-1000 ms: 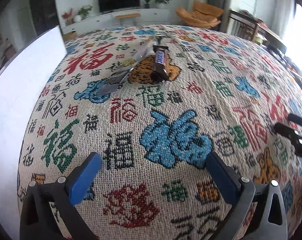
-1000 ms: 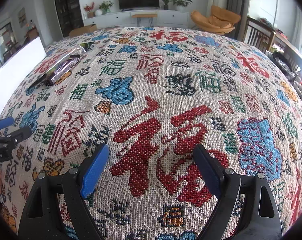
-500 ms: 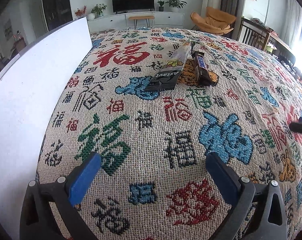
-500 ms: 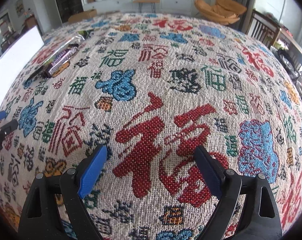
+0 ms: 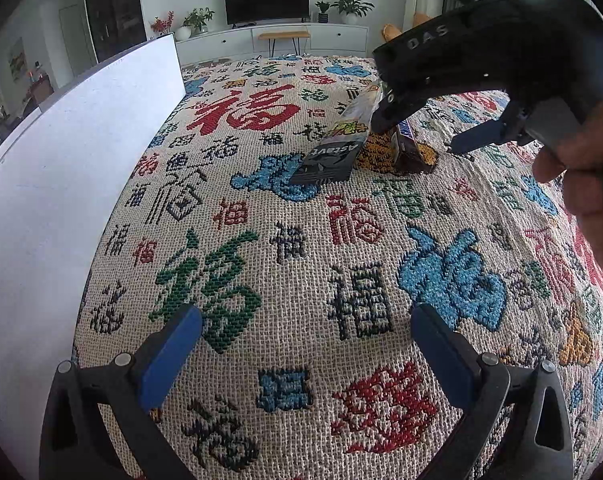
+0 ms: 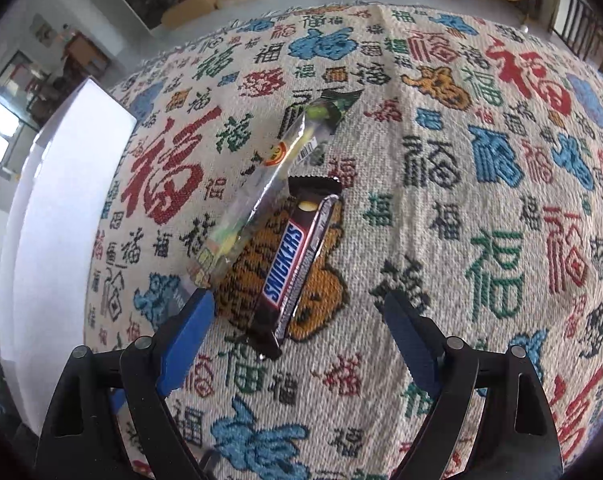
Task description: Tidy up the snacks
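Note:
A brown Snickers bar [image 6: 291, 268] lies on the patterned tablecloth; it also shows in the left wrist view [image 5: 407, 148]. A long silver snack packet [image 6: 261, 196] lies just left of it, touching it; in the left wrist view [image 5: 333, 148] its dark end faces me. My right gripper [image 6: 299, 320] is open and empty, hovering low over the near end of the Snickers bar, fingers on either side. In the left wrist view it [image 5: 417, 132] comes in from the upper right. My left gripper [image 5: 307, 344] is open and empty, well short of the snacks.
A white board or box wall [image 5: 61, 168] stands along the left table edge; it also shows in the right wrist view [image 6: 57, 208]. The tablecloth [image 5: 301, 264] covers the whole table. A hand [image 5: 581, 168] holds the right gripper.
The right gripper has swung left across the table and now hovers over the Snickers bar. The left gripper has shifted slightly closer to the snacks. Both stay open.

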The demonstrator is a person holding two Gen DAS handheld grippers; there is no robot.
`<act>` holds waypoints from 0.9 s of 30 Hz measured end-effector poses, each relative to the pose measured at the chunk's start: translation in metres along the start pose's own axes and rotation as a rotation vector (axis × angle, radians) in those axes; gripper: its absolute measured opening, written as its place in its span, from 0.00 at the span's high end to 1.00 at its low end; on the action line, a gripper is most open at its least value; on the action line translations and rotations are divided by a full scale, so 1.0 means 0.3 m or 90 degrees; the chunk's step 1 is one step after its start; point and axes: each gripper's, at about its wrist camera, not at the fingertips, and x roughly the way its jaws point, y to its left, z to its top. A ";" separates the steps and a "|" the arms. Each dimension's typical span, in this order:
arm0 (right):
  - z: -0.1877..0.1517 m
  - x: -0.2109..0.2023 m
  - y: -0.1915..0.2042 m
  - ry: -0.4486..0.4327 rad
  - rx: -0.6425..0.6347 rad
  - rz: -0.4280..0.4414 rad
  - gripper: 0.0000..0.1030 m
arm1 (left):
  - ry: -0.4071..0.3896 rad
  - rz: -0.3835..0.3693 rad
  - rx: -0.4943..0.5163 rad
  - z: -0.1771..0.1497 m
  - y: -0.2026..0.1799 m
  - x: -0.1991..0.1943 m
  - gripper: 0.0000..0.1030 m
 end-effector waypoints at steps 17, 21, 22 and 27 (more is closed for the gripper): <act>-0.122 -0.097 -0.126 -0.064 -0.080 -0.062 0.83 | 0.000 -0.001 0.001 0.002 0.001 0.000 0.00; -0.232 -0.175 -0.283 -0.072 -0.069 -0.065 0.83 | 0.000 -0.001 0.001 0.002 0.001 0.000 0.00; -0.263 -0.191 -0.320 -0.075 -0.068 -0.073 0.83 | 0.000 -0.001 0.001 0.002 0.001 0.000 0.00; -0.427 -0.251 -0.464 -0.112 -0.046 -0.105 0.81 | 0.000 -0.001 0.001 0.002 0.001 0.000 0.00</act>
